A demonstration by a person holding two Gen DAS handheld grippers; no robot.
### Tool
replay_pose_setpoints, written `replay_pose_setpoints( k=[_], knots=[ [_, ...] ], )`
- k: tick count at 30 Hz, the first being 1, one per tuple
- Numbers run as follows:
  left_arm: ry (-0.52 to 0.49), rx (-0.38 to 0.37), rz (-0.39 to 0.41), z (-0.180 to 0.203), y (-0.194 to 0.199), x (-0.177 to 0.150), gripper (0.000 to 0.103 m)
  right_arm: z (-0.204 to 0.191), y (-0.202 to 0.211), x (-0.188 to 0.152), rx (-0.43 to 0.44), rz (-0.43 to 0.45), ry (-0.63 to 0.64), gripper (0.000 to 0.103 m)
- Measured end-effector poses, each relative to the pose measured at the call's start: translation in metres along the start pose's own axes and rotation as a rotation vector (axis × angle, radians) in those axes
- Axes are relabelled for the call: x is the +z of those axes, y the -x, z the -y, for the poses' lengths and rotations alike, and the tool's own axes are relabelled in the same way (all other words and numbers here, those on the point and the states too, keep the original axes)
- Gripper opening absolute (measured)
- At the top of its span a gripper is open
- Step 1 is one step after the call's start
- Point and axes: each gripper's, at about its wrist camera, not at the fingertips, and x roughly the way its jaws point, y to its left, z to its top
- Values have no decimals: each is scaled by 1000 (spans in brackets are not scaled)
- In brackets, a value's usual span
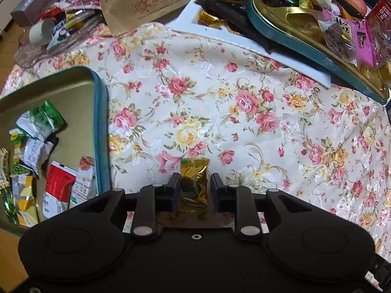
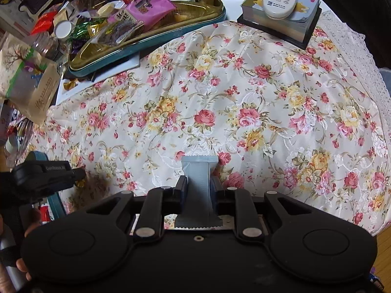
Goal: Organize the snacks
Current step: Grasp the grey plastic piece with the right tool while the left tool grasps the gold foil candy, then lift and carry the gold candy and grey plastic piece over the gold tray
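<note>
Jaws: both pairs are closing on a packet each. My left gripper (image 1: 193,185) is pinching a gold-wrapped snack (image 1: 194,183), my right gripper (image 2: 198,188) is squeezing a pale blue-grey packet (image 2: 199,183) narrow at the waist.
Tablecloth: I am hovering both over the floral tablecloth (image 2: 256,102), which is filling the middle of each view.
Source tin: the teal-rimmed gold tin (image 1: 288,31) at about 1 o'clock in the left view is holding a loose heap of purple, green and pink wrappers.
Sorting tin: a second teal tin (image 1: 73,92) at 9 o'clock is collecting roughly ten packets, green, white, red and yellow.
Progress: I am judging the sort partly done; the heap is looking far from emptied, and both held packets are waiting to be placed.
Gold snack: crinkled shiny foil with a dark printed patch, one crimped end pointing to 12 o'clock.
Blue-grey packet: matte, plain, serrated seals showing at both ends.
</note>
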Motion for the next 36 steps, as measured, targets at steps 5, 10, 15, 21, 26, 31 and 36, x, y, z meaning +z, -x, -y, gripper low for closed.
replay_pose_setpoints(
  k=[5, 10, 15, 21, 26, 31, 36],
  knots=[
    [14, -42, -35, 1, -9, 0, 25, 9, -1, 3, 15, -23, -46, 21],
    [-44, -52, -55, 17, -9, -7, 25, 16, -1, 6, 6, -22, -72, 21],
    [-110, -48, -87, 37, -8, -19, 25, 26, -1, 11, 21, -38, -113, 21],
    [-213, -49, -145, 70, -6, -41, 25, 37, -14, 11, -46, -77, -152, 21],
    [-265, -33, -143, 89, -6, -51, 26, 32, -21, 7, -70, -92, -133, 21],
    [-226, -45, -159, 89, -4, -45, 27, 24, -21, 5, -91, -84, -95, 21],
    [-201, -56, -164, 80, -6, -40, 26, 19, -20, 3, -88, -88, -85, 21]
  ],
)
